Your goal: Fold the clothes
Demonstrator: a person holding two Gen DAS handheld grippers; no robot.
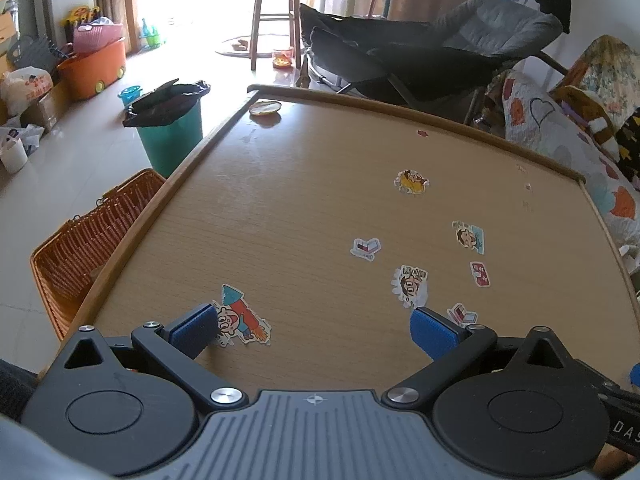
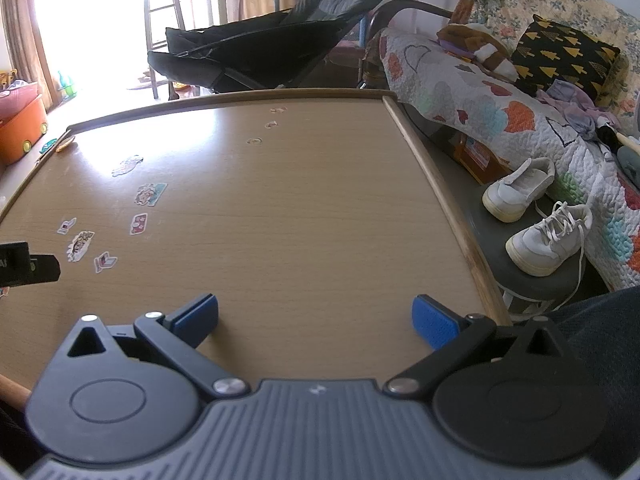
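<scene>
Wooden table [image 1: 304, 208] with stickers [image 1: 411, 182], sofa [image 2: 520, 120] at 2 o'clock, left gripper [image 1: 314, 330] and right gripper [image 2: 316, 320] both spread wide, gripping nothing, tilted down

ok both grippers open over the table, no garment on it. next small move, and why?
Probably swing the right gripper toward the sofa to fetch the loose lilac clothing lying there. The table carries only stickers, and both it and the left gripper are open and hold nothing, so nothing can be folded yet.

We see the table [image 2: 320, 208] bare ahead, only flat stickers [image 1: 410, 182] and a raised rim [image 2: 440, 200] bounding passage.
</scene>
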